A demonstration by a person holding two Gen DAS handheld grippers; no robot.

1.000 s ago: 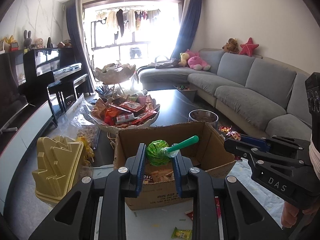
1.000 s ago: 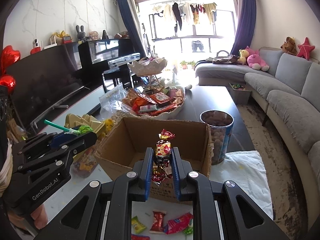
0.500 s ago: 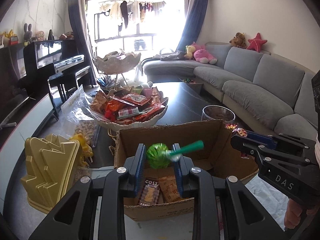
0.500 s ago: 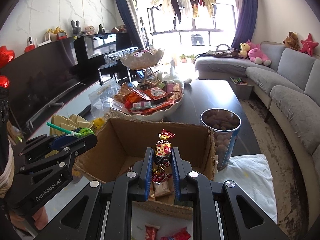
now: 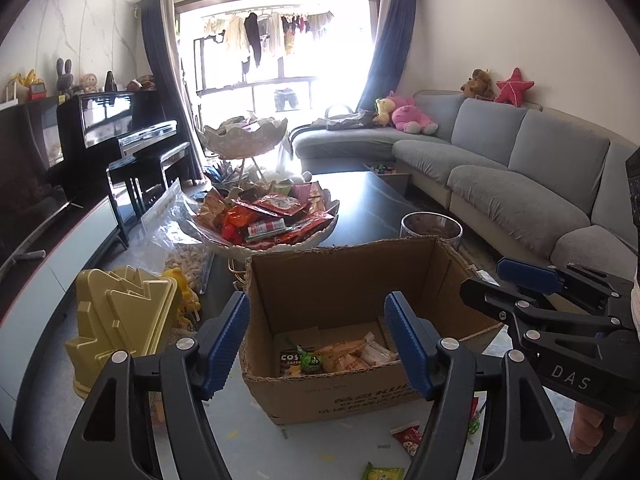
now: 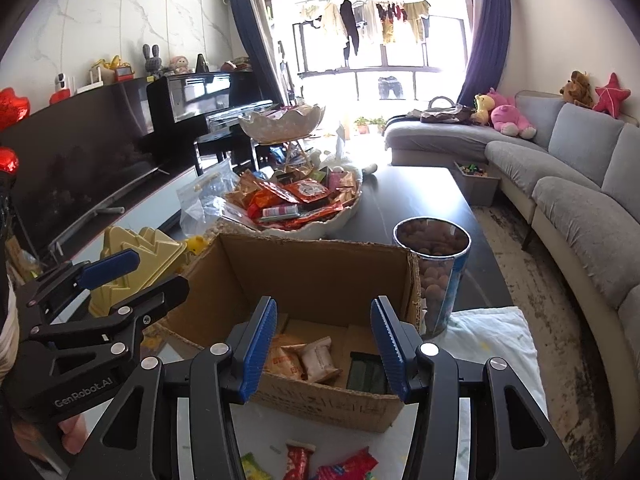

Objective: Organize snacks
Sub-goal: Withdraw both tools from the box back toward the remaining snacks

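An open cardboard box (image 5: 340, 280) (image 6: 320, 276) stands right ahead of both grippers, with several snack packets (image 6: 316, 360) on its floor. A green lollipop (image 5: 310, 358) lies among them. My left gripper (image 5: 320, 344) hangs over the box's near edge, its jaws opening with nothing between the blue pads. My right gripper (image 6: 323, 344) is over the same edge, jaws also opening and empty. Each shows in the other's view: the right gripper (image 5: 492, 282) at the box's right side, the left gripper (image 6: 148, 276) at its left side. I cannot pick out the red-gold candy inside the box.
Loose wrapped candies (image 6: 348, 466) (image 5: 408, 436) lie on the table before the box. Behind it stands a scalloped bowl (image 5: 276, 245) heaped with snacks. A tin of nuts (image 6: 432, 272) and white cloth (image 6: 492, 332) are right, yellow tree-shaped trays (image 5: 120, 320) left.
Both grippers have opened. The green lollipop left the left gripper's pads and now lies in the box; the red-gold candy is gone from between the right gripper's pads.
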